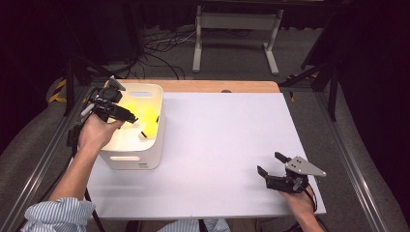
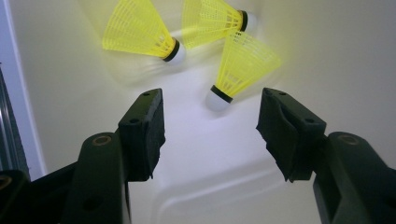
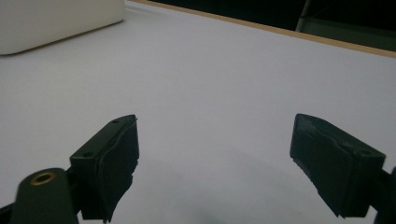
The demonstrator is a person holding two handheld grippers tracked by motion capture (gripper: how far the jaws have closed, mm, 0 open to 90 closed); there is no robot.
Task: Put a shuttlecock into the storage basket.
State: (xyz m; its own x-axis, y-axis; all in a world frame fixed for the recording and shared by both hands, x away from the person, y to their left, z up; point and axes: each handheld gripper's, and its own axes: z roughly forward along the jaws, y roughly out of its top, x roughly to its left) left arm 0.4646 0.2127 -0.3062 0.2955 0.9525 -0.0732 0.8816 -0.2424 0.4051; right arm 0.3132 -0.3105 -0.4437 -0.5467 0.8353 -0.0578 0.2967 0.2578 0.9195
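Left hand-held gripper (image 2: 210, 126) gapes above 3 shuttlecocks (image 2: 240, 65)

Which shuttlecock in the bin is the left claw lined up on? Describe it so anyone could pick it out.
Find the white bin at the table's left edge; three yellow shuttlecocks lie on its floor. In the left gripper view, take the shuttlecock nearest the open left claw. Unlike its two neighbours, its white cork points toward the claw, skirt fanning away.
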